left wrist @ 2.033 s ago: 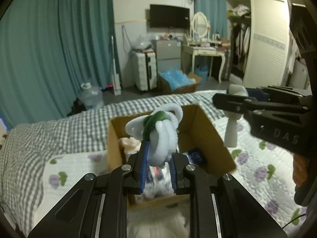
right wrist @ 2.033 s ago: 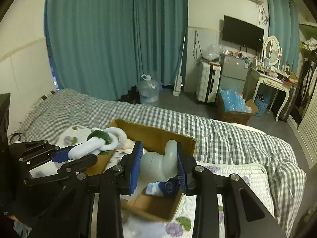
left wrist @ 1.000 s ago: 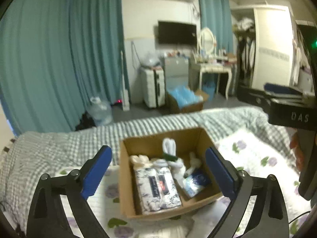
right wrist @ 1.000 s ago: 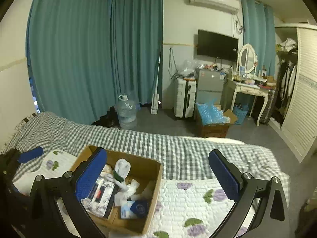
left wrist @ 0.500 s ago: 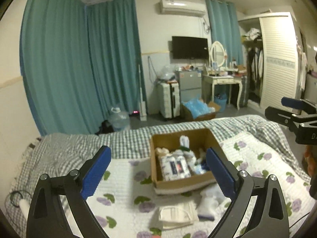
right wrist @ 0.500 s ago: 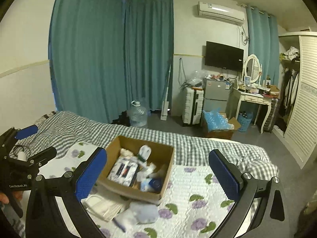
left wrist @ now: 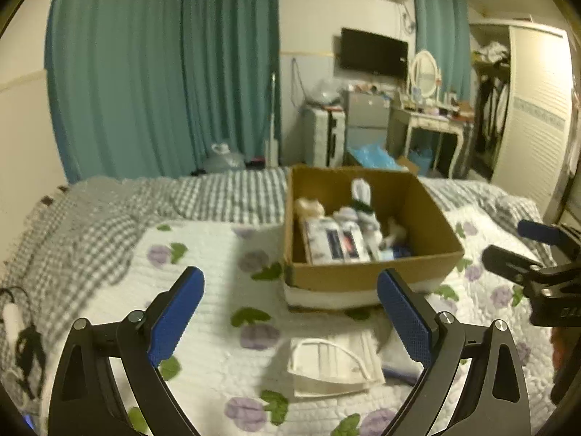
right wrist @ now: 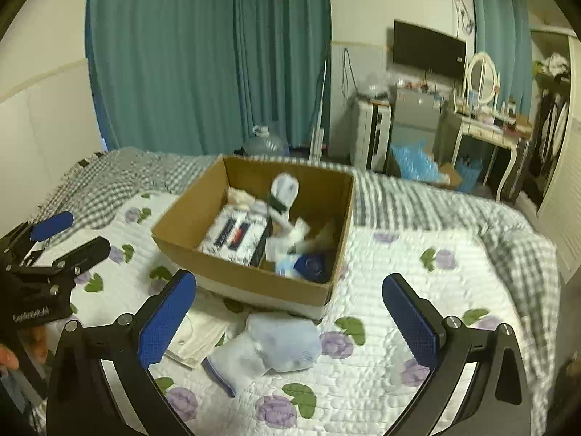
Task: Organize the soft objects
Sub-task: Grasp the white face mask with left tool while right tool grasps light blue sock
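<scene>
A brown cardboard box (left wrist: 432,218) (right wrist: 181,225) stands on the flowered quilt and holds tissue packs, a white sock with a green band (left wrist: 363,200) (right wrist: 283,189) and other soft items. A white face mask (left wrist: 330,367) (right wrist: 196,334) lies on the quilt in front of the box. A white and pale blue sock bundle (right wrist: 268,348) lies beside the mask. My left gripper (left wrist: 290,316) is open and empty above the mask. My right gripper (right wrist: 290,319) is open and empty above the sock bundle.
The bed has a white flowered quilt (left wrist: 203,261) over a grey checked blanket (left wrist: 109,210). A black cable and white plug (left wrist: 21,330) lie at the left edge. Teal curtains, a water jug, a suitcase, a dressing table and a wardrobe stand beyond the bed.
Both grippers let go of their soft items into the box, opened wide and pulled back. They now sit lower and closer over the mask and sock bundle.
</scene>
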`<state>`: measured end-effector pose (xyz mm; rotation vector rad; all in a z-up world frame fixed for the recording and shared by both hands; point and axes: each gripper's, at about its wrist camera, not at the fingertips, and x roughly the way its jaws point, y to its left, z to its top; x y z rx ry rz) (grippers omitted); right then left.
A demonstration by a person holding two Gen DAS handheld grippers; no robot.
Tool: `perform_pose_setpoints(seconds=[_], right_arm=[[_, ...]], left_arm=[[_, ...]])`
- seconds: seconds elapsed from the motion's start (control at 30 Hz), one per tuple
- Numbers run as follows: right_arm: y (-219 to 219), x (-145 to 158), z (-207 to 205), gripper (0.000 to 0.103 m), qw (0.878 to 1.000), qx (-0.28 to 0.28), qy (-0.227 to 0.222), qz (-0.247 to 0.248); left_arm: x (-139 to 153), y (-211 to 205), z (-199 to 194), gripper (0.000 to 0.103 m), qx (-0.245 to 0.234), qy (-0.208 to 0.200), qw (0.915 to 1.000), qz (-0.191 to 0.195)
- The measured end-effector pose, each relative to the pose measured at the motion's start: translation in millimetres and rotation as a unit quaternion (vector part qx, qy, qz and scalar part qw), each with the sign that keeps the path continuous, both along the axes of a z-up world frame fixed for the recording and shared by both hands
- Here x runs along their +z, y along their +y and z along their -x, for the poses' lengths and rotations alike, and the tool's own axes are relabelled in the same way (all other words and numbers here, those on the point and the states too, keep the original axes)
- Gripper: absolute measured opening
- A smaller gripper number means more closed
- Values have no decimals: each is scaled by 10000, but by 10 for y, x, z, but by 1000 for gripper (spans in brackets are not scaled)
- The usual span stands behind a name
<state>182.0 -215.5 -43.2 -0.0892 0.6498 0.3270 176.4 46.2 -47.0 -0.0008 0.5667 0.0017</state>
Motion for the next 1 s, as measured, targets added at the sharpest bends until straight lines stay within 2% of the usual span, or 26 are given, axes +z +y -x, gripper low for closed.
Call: perform_pose_setpoints(seconds=[0.17, 0.27, 0.37, 0.5, 0.53, 0.67, 0.8, 0.93, 1.0], right_arm=[[44, -430, -211, 103, 9993, -83, 353, -11], [45, -687, -284, 103, 9980, -47, 623, 50], [64, -929, -311, 101, 9960, 23, 866, 235], [136, -1153, -344, 87, 9925, 191, 1137, 398], [152, -1185, -337, 83, 9922, 218, 1153, 410], [199, -1256, -336, 81, 9910, 261, 1217, 485], [157, -1300, -363, 75, 9900, 251, 1337, 374], [144, -1285, -336, 62, 9903, 212, 1318, 383], [112, -1270, -321, 60, 9904, 201, 1327, 321]], left_arm=[[-302, -107, -108, 98, 9, 107, 9997, -215], [-533, -143, -203, 98, -185, 471, 9985, -189], [-713, -128, -215, 98, -275, 629, 9973, -257], [-881, -103, -230, 98, -421, 923, 9946, -218], [-901, -102, -229, 98, -446, 984, 9940, -189], [-955, -117, -221, 98, -499, 1108, 9925, -130], [-1060, -137, -247, 97, -629, 1283, 9897, -28], [-1210, -183, -302, 96, -635, 1498, 9865, -164], [-1285, -216, -324, 96, -659, 1612, 9844, -228]])
